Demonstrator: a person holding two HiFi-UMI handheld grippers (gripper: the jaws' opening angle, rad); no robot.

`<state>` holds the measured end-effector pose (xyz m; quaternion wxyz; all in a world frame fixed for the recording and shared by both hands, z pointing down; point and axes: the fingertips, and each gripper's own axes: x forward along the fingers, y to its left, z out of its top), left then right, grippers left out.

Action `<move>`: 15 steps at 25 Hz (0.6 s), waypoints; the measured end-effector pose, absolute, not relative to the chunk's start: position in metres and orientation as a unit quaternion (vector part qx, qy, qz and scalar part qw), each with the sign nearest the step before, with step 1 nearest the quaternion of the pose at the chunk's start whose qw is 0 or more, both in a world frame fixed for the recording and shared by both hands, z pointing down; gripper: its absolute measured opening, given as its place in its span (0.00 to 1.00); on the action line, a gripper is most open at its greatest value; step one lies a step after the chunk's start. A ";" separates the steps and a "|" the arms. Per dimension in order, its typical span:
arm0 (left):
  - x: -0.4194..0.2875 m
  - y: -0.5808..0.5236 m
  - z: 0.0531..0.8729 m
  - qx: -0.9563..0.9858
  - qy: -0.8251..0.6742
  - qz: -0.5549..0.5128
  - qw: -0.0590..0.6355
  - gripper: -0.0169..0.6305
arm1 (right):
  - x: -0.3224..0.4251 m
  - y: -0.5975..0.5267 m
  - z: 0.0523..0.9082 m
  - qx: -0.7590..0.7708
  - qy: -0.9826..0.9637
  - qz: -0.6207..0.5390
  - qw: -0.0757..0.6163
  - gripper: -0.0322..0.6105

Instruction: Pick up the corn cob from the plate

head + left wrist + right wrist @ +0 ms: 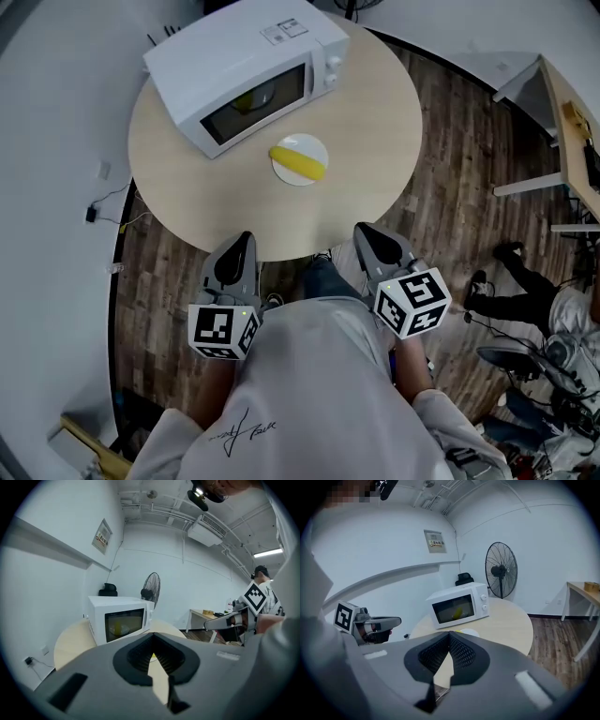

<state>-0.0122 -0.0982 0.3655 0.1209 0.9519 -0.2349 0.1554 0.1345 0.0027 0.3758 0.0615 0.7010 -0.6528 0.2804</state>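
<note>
Corn cob (298,161), beyond L tongs (245,240), R tongs (362,231)

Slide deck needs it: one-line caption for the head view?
Untouched corn cob on plate before microwave; left gripper and right gripper, both shut and empty, at round table's near edge.

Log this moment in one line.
corn: on plate, untouched | left gripper: shut, empty | right gripper: shut, empty | both: at table edge
</note>
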 end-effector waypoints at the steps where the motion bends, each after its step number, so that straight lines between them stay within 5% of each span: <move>1: -0.005 -0.100 0.366 0.950 -0.241 0.156 0.121 0.01 | 0.142 0.000 0.377 0.696 -0.658 0.281 0.062 0.07; 15: 0.066 -0.112 0.374 0.924 -0.328 0.146 0.134 0.01 | 0.220 -0.035 0.397 0.626 -0.723 0.278 0.083 0.07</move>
